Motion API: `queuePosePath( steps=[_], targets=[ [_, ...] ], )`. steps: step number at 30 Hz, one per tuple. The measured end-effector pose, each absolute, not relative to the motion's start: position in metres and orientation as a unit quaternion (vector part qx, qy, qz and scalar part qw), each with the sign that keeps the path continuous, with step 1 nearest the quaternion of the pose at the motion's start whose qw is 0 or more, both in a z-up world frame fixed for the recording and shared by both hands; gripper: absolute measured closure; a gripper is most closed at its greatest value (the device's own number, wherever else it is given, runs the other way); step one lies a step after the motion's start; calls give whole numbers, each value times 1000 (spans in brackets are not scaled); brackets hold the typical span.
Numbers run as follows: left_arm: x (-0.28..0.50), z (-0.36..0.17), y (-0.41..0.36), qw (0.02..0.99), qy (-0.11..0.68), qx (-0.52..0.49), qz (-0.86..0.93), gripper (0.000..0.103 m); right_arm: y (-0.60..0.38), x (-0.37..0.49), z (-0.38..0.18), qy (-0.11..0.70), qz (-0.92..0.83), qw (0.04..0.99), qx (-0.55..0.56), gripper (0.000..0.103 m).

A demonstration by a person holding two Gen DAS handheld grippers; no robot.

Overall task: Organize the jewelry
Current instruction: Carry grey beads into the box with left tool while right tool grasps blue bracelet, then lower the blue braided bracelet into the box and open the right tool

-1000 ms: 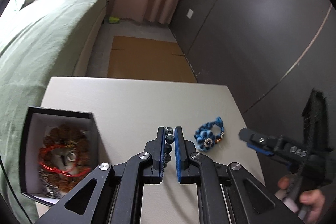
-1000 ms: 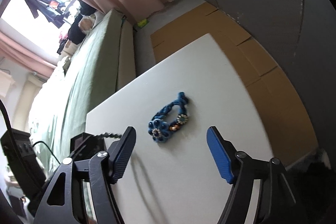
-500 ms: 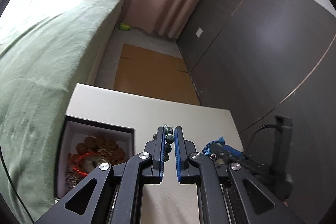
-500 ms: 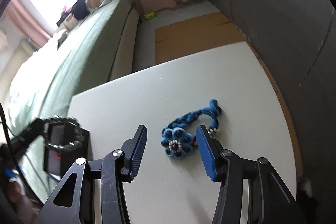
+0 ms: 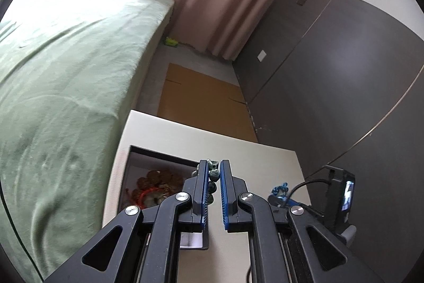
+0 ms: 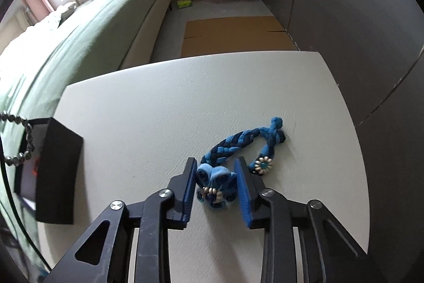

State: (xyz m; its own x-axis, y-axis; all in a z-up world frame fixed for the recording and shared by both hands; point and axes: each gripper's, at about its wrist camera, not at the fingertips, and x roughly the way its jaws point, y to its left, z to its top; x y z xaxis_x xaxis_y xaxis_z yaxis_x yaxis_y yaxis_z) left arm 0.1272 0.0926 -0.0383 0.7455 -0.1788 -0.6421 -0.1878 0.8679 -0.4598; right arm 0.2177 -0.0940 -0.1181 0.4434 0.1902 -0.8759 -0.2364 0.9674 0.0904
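Closing right tongs [image 6: 216,177] around blue bracelet [image 6: 238,147]

Box [image 5: 164,158] contents half hidden behind claw, bead string [image 6: 18,139] perhaps cut off

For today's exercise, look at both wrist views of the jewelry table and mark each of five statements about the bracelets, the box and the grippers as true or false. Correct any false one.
1. The left gripper holds a dark beaded bracelet. True.
2. The blue braided bracelet lies inside the black box. False: it lies on the white table, apart from the box.
3. The right gripper has the bracelet's blue flower between its jaws, which are closing. True.
4. The black box is empty. False: the left wrist view shows brown beads and a red cord in it.
5. The beaded bracelet rests flat on the table. False: it hangs over the box.
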Motion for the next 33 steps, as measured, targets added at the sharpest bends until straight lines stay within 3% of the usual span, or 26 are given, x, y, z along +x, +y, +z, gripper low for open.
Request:
queuePosePath(
  steps=[5, 8, 12, 13, 33],
  targets=[
    [126, -46, 102, 889, 375, -263, 17, 94, -100, 202, -100, 497, 133, 857, -4, 74],
    [127, -57, 111, 870, 404, -279, 39, 89, -98, 192, -89, 489, 144, 860, 8, 74],
    [115, -54, 122, 872, 387, -297, 47, 49, -96, 177, -76, 475, 162, 865, 22, 74],
    [111, -50, 123, 876, 378, -294, 50, 44, -96, 172, -71, 470, 168, 866, 27, 74],
    [81, -40, 165, 874, 351, -324, 90, 43, -36, 139, -28, 401, 311, 856, 100, 74]
  ],
)
